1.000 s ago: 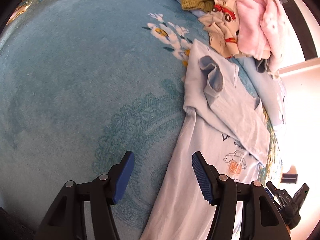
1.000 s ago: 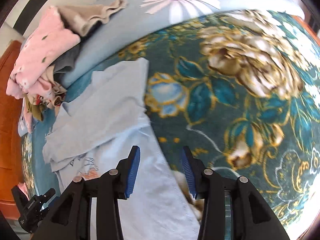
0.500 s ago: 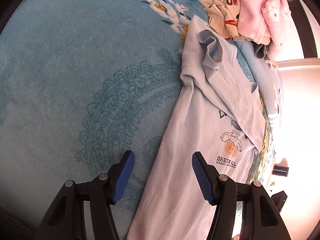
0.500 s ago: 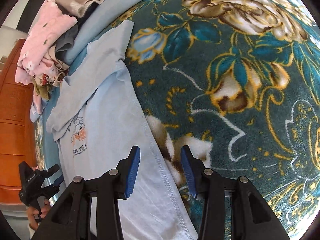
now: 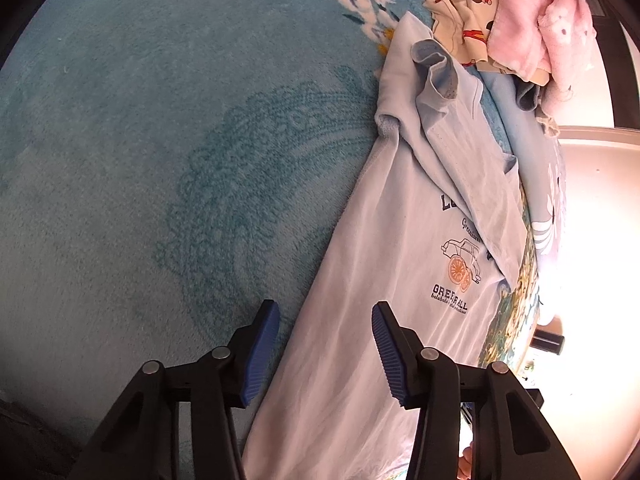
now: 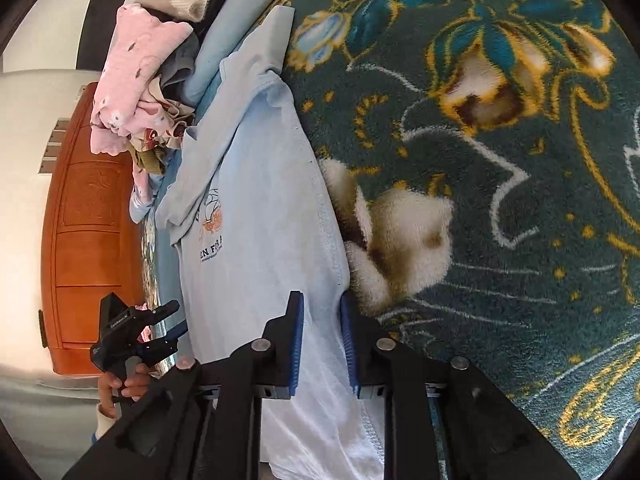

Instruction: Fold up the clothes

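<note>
A light blue T-shirt [image 5: 400, 240] with a car print lies flat on the bed, its sleeves folded in over the chest. My left gripper [image 5: 325, 346] hangs low over the shirt's left edge near the hem. Its jaws are closing, the edge of the cloth lies between them, and the blue pads stand clear of it. My right gripper [image 6: 322, 338] straddles the T-shirt [image 6: 260, 240] at its right edge near the hem. Its jaws are closing too, with a narrow gap left and cloth in it. The left gripper [image 6: 136, 332] shows in the right wrist view, held by a hand.
A heap of unfolded clothes, with a pink garment [image 5: 536, 20] and a car-print one [image 5: 464, 4], sits beyond the shirt's collar. The bed cover is plain teal plush [image 5: 160, 160] on the left and dark floral [image 6: 500, 160] on the right. A wooden headboard [image 6: 88, 220] stands behind.
Both grippers have come down along the shirt's sides toward the hem. Both pairs of jaws have narrowed, the right pair much more than the left.
</note>
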`<state>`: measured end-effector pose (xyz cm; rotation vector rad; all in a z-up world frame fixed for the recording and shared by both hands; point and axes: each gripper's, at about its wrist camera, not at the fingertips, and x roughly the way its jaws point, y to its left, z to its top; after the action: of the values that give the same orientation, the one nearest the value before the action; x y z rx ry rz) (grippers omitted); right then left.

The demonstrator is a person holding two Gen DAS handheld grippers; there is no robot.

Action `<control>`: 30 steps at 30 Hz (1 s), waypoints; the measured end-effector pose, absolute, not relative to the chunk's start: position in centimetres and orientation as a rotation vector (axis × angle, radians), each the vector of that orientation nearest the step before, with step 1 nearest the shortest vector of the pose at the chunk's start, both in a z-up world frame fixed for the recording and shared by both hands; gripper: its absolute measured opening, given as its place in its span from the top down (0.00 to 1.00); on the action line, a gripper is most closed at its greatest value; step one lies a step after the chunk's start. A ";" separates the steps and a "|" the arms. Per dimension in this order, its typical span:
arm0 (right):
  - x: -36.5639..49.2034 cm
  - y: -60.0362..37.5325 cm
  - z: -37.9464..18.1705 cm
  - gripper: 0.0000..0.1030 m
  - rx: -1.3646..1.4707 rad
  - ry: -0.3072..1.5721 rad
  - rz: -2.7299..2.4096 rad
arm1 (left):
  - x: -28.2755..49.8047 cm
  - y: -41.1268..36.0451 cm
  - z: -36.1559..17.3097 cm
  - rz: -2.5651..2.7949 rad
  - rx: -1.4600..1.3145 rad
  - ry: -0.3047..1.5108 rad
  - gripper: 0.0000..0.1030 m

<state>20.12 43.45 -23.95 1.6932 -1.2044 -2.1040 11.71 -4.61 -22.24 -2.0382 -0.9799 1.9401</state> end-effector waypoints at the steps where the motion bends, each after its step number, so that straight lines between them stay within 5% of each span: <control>1: 20.1 43.4 -24.0 0.92 1.698 -1.195 -2.106 | 11.9 -4.6 -22.2 1.935 -2.041 -0.976 0.59; 3: 20.1 43.5 -23.8 0.93 1.701 -1.174 -2.122 | 12.2 -4.3 -22.3 1.896 -2.050 -0.967 0.82; 5: 20.2 43.7 -23.6 0.95 1.688 -1.186 -2.124 | 12.4 -4.0 -22.2 1.886 -2.054 -0.941 0.92; 17: 17.0 43.6 -20.5 0.96 1.525 -1.212 -2.158 | 11.4 -6.4 -19.5 2.030 -1.876 -1.023 0.97; 26: 15.0 45.1 -19.3 0.97 1.511 -1.177 -2.184 | 9.3 -4.6 -20.6 2.087 -1.914 -0.927 0.96; 28: 15.4 45.2 -19.8 0.95 1.548 -1.169 -2.183 | 9.0 -3.9 -21.0 2.096 -1.928 -0.897 0.90; 30: 15.7 45.3 -20.7 0.94 1.585 -1.177 -2.173 | 8.8 -3.3 -21.7 2.089 -1.959 -0.871 0.67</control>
<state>15.74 45.29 -20.66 1.5847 -1.1772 -2.1734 8.76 -3.28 -21.68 -1.9588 -0.8712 2.0891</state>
